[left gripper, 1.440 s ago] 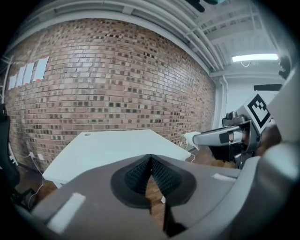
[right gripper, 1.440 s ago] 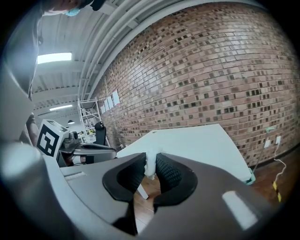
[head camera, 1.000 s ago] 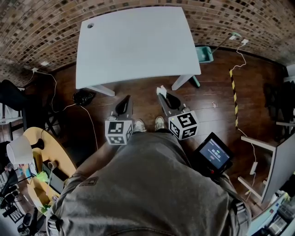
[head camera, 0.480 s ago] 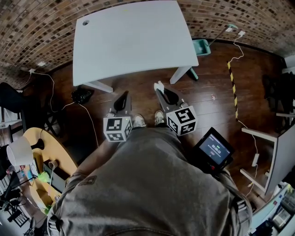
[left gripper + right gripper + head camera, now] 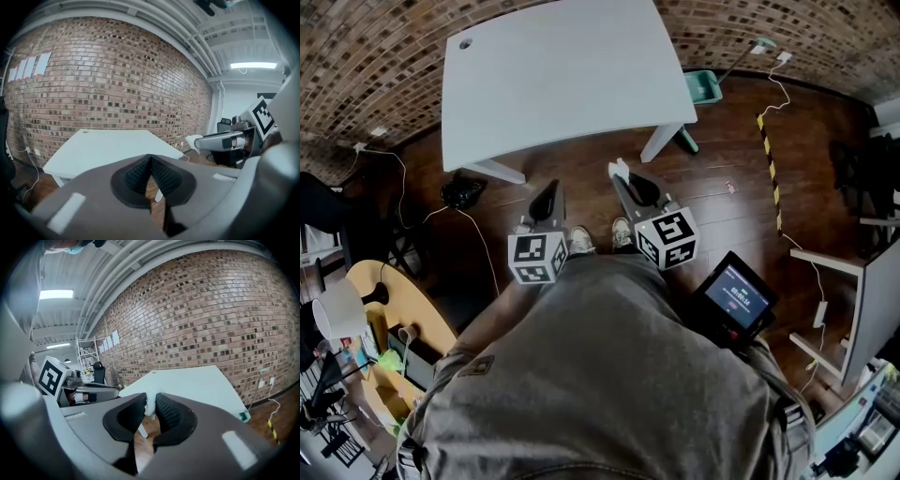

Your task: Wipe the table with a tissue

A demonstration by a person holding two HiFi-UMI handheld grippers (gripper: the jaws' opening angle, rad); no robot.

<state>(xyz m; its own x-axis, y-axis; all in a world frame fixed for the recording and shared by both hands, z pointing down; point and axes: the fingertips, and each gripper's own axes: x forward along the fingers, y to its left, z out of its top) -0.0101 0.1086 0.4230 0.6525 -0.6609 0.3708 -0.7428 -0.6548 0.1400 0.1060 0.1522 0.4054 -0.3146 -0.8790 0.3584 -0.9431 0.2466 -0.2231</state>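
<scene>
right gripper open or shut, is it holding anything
Shut on a thing: the right gripper has its fingers pressed on a small white tissue bunched between them, short of the table.

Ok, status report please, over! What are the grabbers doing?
Left gripper shut, empty. Right gripper shut on tissue. Table ahead, not reached yet. Nothing blocking.
</scene>
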